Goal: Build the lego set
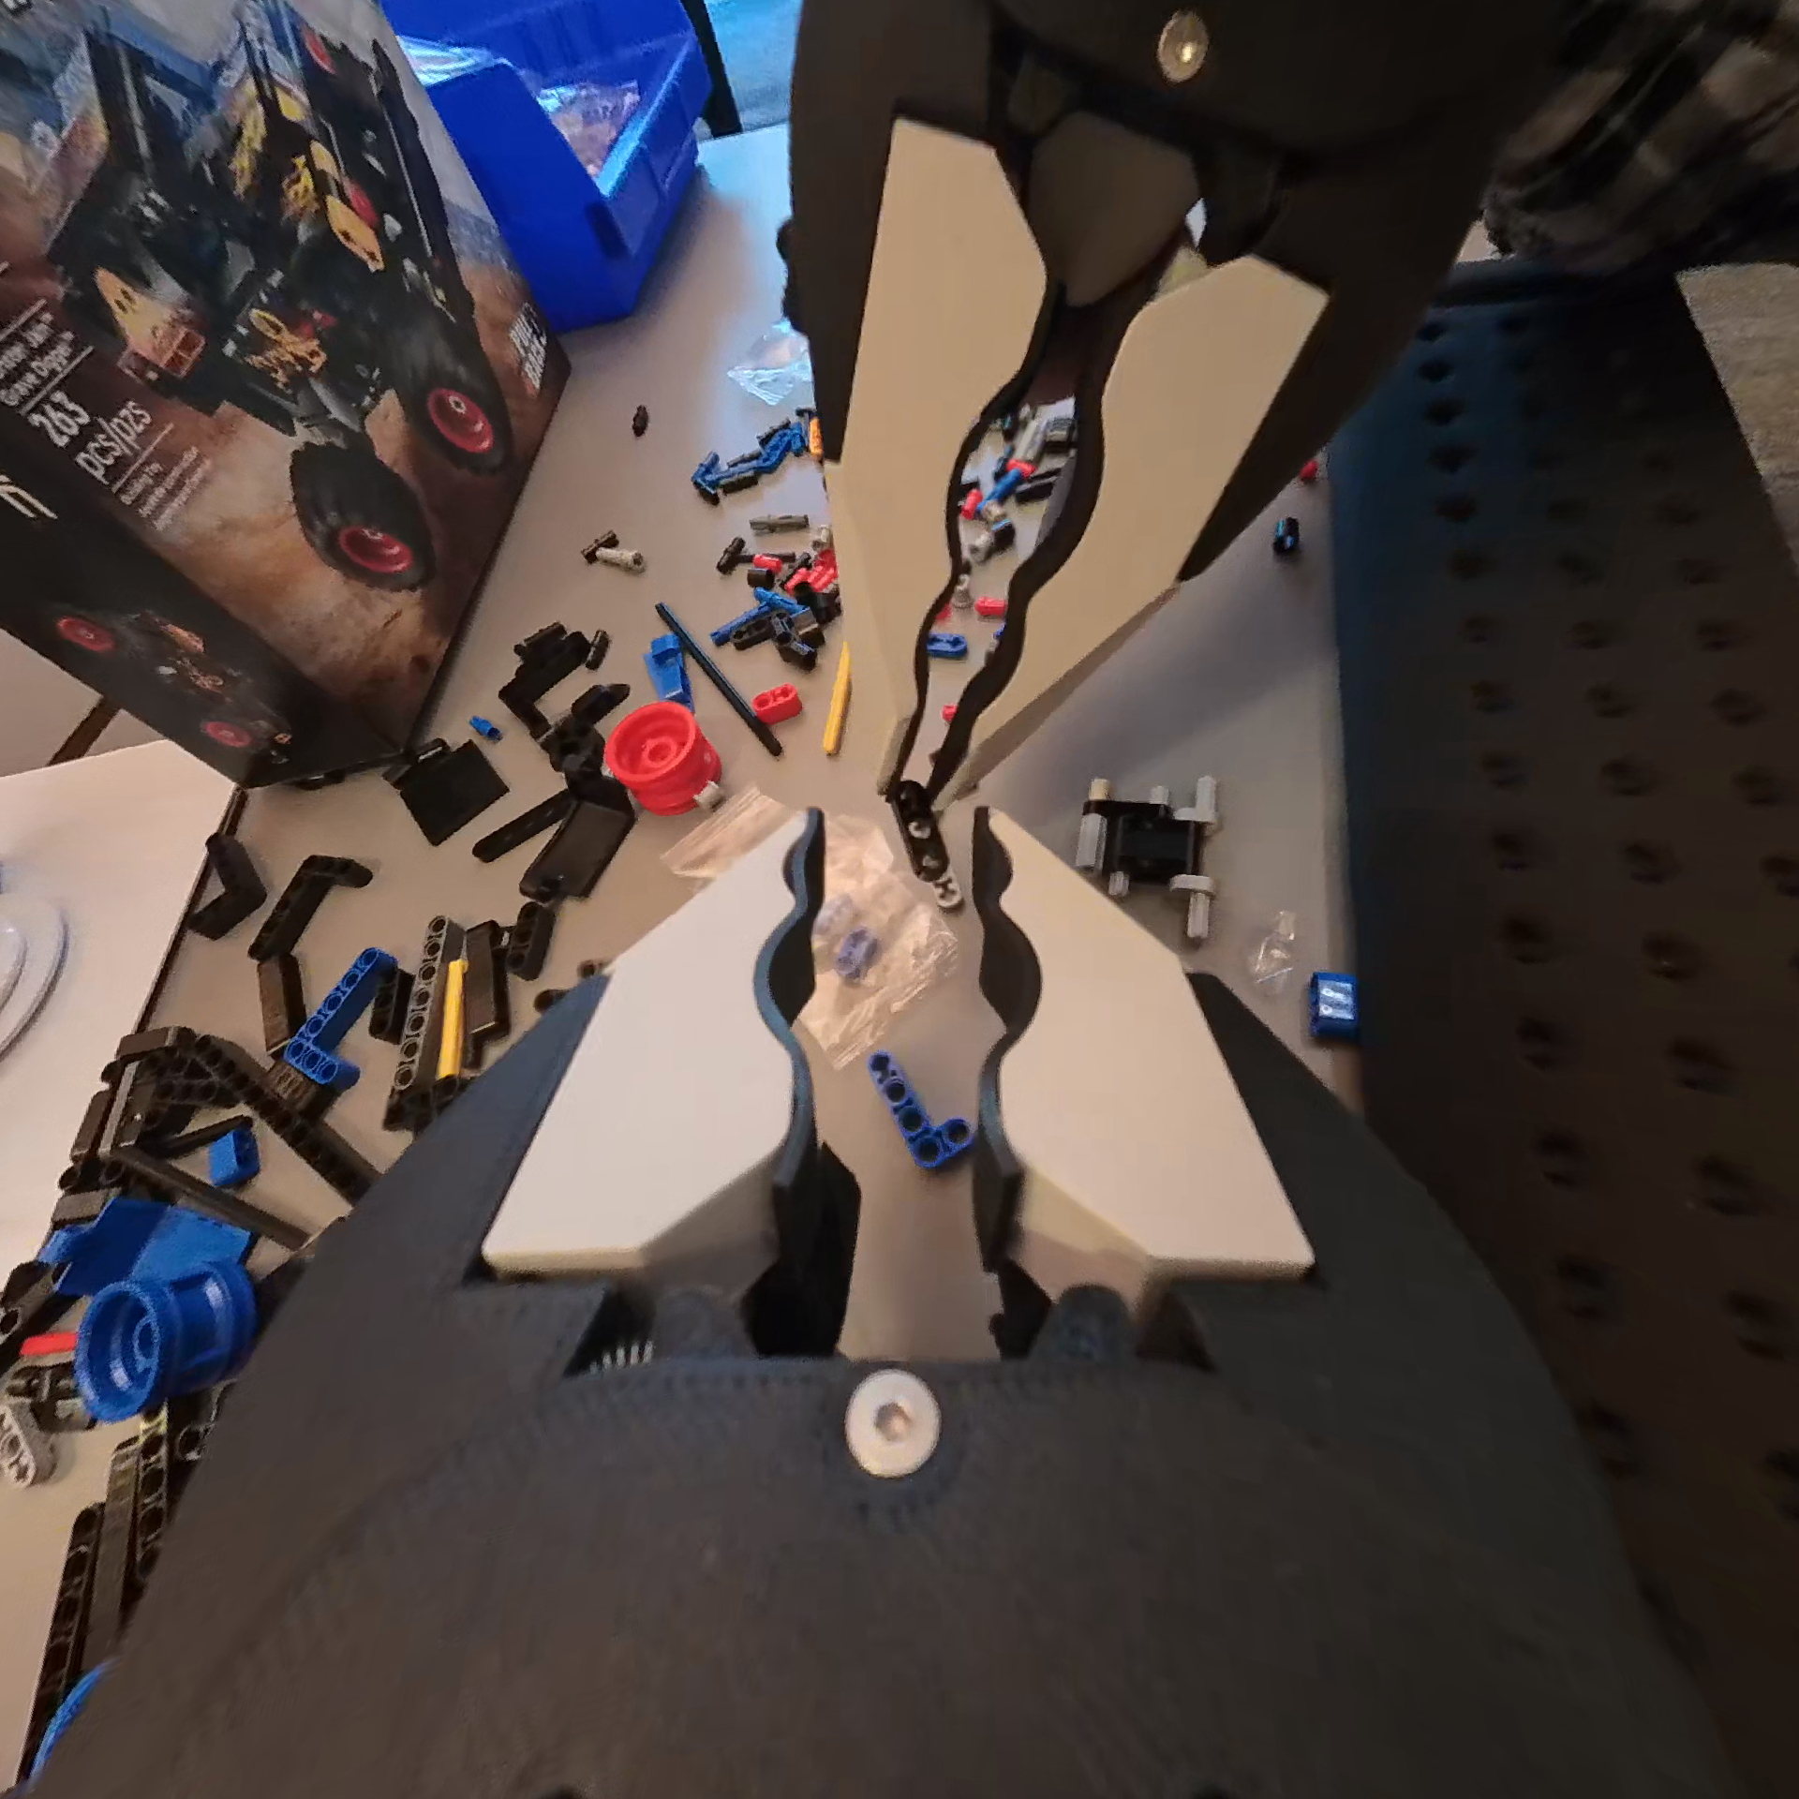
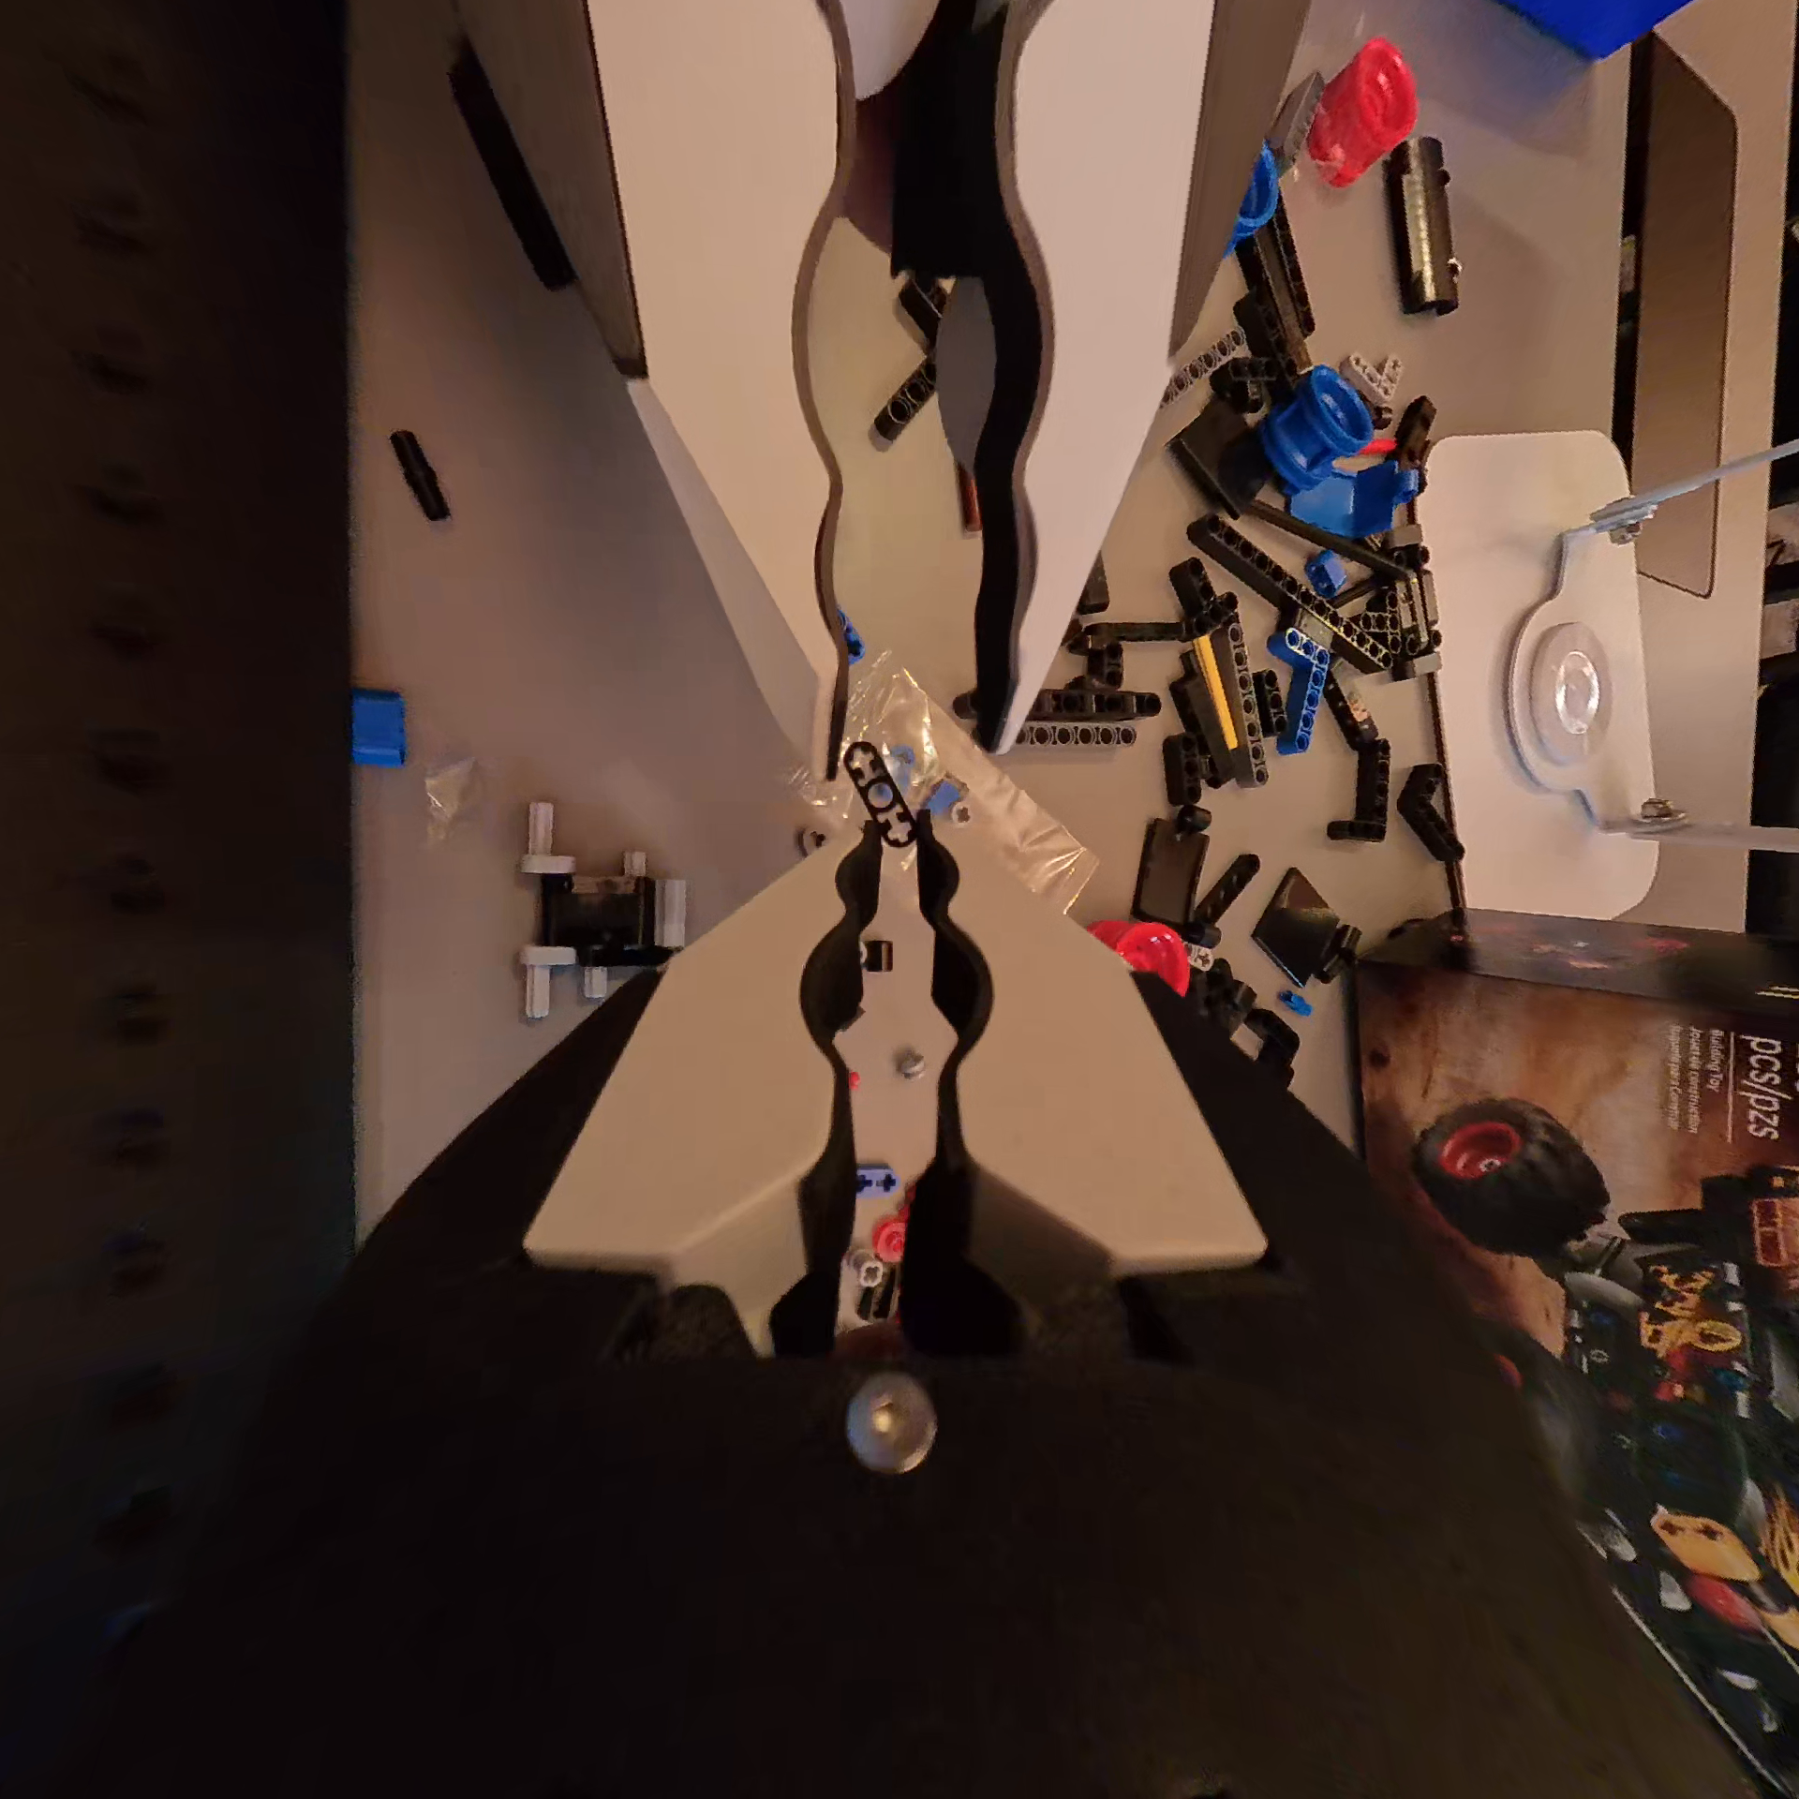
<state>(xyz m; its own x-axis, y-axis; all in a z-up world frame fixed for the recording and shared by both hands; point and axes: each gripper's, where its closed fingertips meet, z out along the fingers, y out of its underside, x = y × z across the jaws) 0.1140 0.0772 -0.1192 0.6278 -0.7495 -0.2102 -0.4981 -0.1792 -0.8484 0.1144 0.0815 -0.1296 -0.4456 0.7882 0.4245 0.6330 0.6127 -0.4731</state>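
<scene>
Pinched by one end between the nearly closed tips of the right gripper (image 2: pixel 893 827): a short black beam (image 2: pixel 883 796), thin and holed, held over the crumpled clear bag (image 2: pixel 1012 827) on the grey desk (image 1: pixel 1227 701). Ran with its long axis straight out from those fingers, free end aimed at the left gripper (image 1: pixel 896 827), which faced it tip to tip. Left fingers (image 1: pixel 779 935) stood spread and empty, gap lined up with the beam's free end and close to it, though not touching as far as could be told. Lay just beside the pair, toward the dark chair: a small black-and-grey subassembly (image 1: pixel 1154 845), likely where the beam belongs. Seemingly a hand-over or bracing step; beam's slimness left little margin for a skewed grasp.
</scene>
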